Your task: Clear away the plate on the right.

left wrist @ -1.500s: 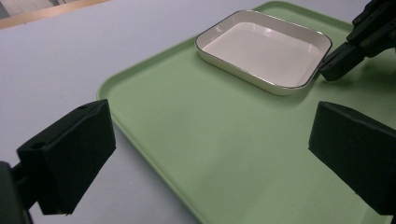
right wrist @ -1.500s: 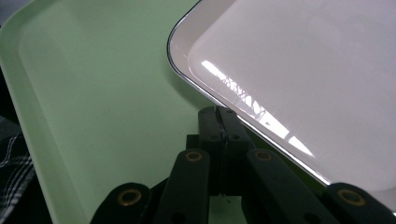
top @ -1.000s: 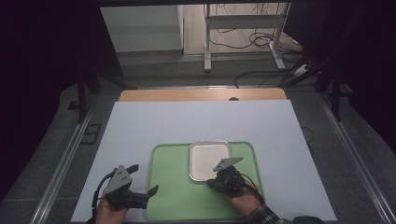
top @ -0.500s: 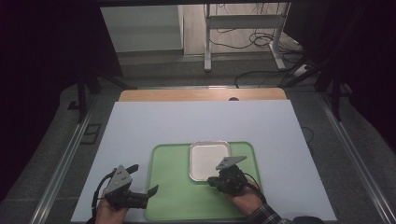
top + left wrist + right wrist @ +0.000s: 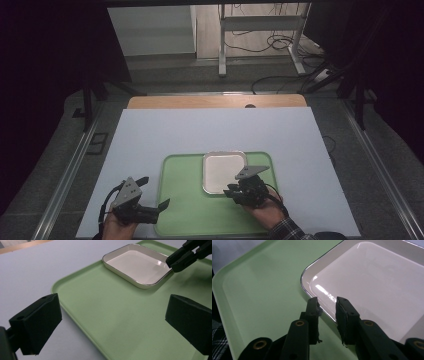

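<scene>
A white rectangular dish (image 5: 224,172) with a thin metallic rim lies on the far right part of a green tray (image 5: 182,200). My right gripper (image 5: 235,191) is at the dish's near right corner. In the right gripper view its jaws (image 5: 327,307) stand a narrow gap apart, straddling the dish's rim (image 5: 305,287), one jaw over the tray and one over the dish (image 5: 374,280). My left gripper (image 5: 159,207) sits at the tray's near left edge. It is wide open, with bare tray (image 5: 120,315) between its jaws, and the dish (image 5: 136,265) lies farther off.
The tray rests on a pale sheet (image 5: 210,130) that covers the table. A wooden edge (image 5: 215,101) shows at the far side. Metal rails (image 5: 70,170) run along both sides. Floor cables (image 5: 280,80) lie beyond the table.
My right gripper has shifted slightly right and away along the dish's near corner. The dish, the tray and my left gripper have stayed put.
</scene>
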`<state>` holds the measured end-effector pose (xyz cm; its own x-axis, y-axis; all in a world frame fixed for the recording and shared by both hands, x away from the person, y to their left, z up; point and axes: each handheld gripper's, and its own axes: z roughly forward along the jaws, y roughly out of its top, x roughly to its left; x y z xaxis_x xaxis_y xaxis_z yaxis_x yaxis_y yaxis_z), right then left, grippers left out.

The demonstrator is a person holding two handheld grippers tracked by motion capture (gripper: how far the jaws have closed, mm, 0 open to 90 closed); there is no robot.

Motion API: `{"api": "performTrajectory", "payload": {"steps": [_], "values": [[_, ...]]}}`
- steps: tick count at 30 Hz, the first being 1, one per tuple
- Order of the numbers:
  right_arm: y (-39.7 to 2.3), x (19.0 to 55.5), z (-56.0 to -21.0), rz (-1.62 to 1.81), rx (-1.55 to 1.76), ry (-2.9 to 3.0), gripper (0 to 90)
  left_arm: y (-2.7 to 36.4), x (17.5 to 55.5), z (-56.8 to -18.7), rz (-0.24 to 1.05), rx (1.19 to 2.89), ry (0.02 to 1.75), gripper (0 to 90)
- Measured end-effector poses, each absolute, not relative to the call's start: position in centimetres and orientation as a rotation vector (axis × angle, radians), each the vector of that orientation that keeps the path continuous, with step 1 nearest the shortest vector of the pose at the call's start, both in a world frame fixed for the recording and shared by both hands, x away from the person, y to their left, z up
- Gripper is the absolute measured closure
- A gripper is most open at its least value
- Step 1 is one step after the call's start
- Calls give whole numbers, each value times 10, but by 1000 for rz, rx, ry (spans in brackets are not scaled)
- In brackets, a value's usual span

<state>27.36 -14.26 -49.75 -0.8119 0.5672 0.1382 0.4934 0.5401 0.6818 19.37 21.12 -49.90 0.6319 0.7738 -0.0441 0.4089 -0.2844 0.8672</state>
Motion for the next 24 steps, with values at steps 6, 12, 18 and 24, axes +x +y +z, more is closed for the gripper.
{"api": "performTrajectory", "payload": {"steps": [6,12,18,24], "values": [[-146,275,-495,1136,928,2650,674,211,194,-499,480,1912,938,5],[-149,275,-492,1129,922,2636,635,211,194,-499,476,1911,940,6],[-153,277,-490,1134,925,2617,595,211,194,-499,475,1909,940,6],[-156,277,-488,1130,925,2604,570,211,194,-499,476,1909,939,6]]}}
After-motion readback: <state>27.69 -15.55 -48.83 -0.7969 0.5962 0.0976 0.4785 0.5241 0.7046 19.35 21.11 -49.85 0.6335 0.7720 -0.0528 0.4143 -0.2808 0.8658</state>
